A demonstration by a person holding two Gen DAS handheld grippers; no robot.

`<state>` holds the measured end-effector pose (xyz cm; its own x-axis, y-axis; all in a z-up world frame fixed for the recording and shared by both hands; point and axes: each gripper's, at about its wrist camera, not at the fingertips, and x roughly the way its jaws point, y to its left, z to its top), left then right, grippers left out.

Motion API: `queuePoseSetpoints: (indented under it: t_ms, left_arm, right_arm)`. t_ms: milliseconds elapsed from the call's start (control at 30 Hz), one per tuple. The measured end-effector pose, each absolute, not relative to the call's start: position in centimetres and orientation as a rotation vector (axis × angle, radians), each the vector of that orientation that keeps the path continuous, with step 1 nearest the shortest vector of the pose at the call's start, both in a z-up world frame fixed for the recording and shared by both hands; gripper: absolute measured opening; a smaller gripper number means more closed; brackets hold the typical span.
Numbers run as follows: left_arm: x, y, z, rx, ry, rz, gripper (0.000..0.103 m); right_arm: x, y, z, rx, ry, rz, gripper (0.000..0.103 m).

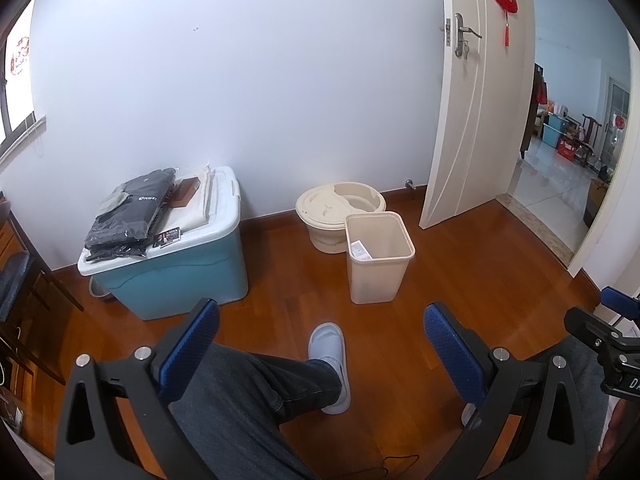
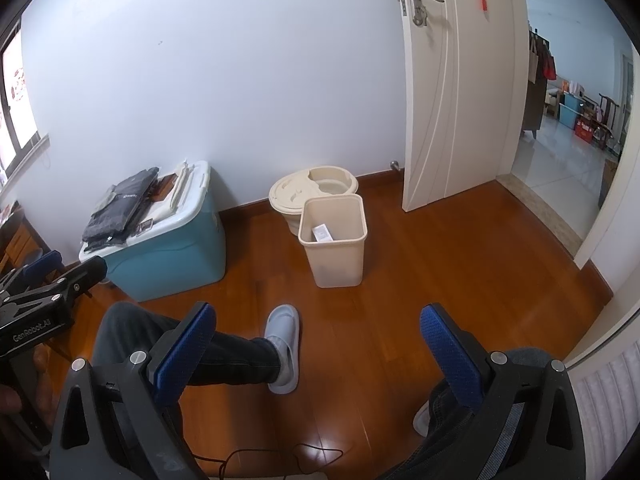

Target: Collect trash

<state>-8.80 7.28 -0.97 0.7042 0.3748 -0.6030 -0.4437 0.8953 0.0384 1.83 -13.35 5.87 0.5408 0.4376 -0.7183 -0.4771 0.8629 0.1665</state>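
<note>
Grippers hang idle above the person's lap, so the step in hand looks like the start or a pause: nothing is held. The left gripper (image 1: 322,344) has its blue-padded fingers spread wide with only the dark trouser leg and the pale grey slipper (image 1: 330,364) between them; the right gripper (image 2: 318,344) is spread just as wide and equally empty.

The task's container, a beige square plastic waste bin (image 1: 378,258), stands on the brown wooden floor (image 1: 460,280) near the white wall, just in front of a round cream plastic tub (image 1: 340,210) and well apart from both grippers. A white slip of paper (image 2: 322,233) lies inside the bin against its left wall. To the bin's left stands a blue storage box with a white lid (image 1: 172,276), carrying dark folded clothing.

No loose trash shows on the floor, so I judge the next move calls for finding a piece elsewhere, then closing one gripper on it and carrying it over the bin's open rim.
</note>
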Motion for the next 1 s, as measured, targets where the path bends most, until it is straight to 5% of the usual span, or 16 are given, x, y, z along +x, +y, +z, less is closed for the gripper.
queuePoseSetpoints:
  t_ms: [1000]
  left_arm:
    - [-9.7, 6.8, -0.8, -0.15, 0.59, 0.441, 0.103]
  right_arm:
    - [1.9, -12.7, 4.5, -0.059, 0.864, 0.548, 0.103]
